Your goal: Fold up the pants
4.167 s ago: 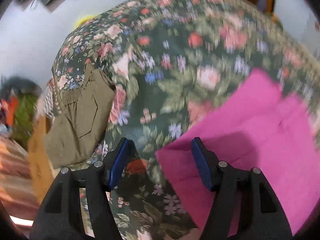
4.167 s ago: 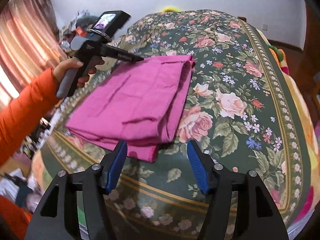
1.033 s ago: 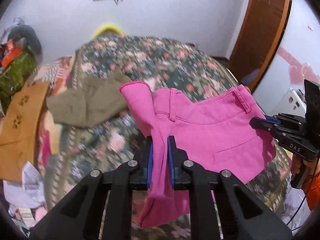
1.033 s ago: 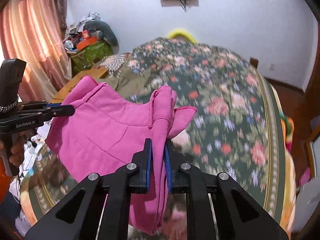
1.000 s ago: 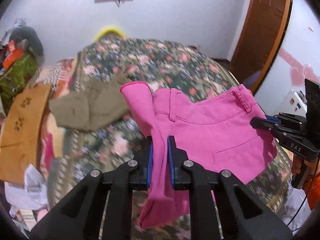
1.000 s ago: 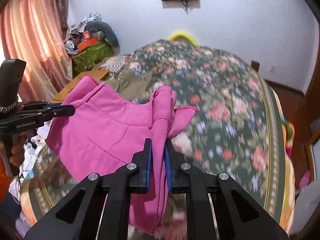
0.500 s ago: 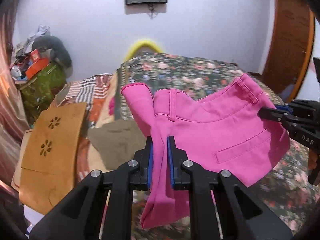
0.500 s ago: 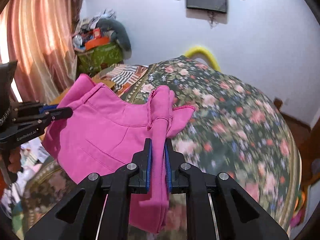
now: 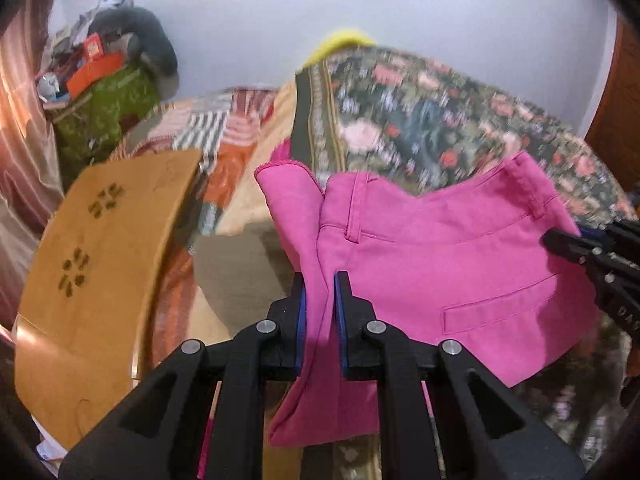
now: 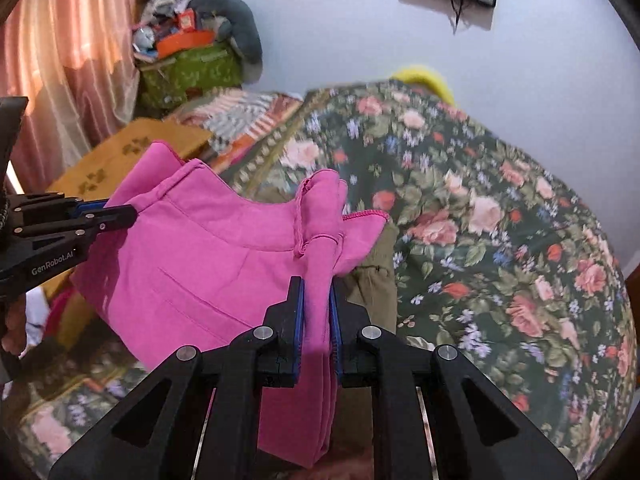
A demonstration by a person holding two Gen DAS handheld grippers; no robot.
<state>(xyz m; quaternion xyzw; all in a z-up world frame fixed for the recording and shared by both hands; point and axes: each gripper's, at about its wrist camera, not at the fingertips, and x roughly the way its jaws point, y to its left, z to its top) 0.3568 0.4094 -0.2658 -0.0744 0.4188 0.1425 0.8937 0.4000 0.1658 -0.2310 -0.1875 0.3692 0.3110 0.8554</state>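
- Bottom centre of the left wrist view: left gripper point(image 9: 319, 312) pinched tight on a bunched corner of the pink pants point(image 9: 440, 264), cloth squeezed between the blue pads.
- Bottom centre of the right wrist view: right gripper point(image 10: 317, 316) clamped the same way on the opposite bunched corner of the pants point(image 10: 208, 256). Garment hangs folded between the two, clear of the bed, waistband edge up, back pocket welt showing.
- Each gripper shows at the other view's side edge, so the span between them is mildly taut with a slight sag.
- Just beyond: olive garment point(image 10: 376, 264) lying on the floral bedspread point(image 10: 500, 220), partly behind the pink cloth.
- Step in hand, my read: carrying the folded pants to a set-down spot. Keep both grips at one height and equal tension so the layers don't slide, then lower the hanging edge first and lay it flat before letting go.
- Far left in frame: brown board point(image 9: 100, 264) with cut-out marks, green box point(image 10: 188, 72) of clutter, curtain.
- Hard to tell: lower hem is hidden behind the gripper bodies; layer count unclear; bedspread is motion-blurred in the left view; landing spot not identifiable.
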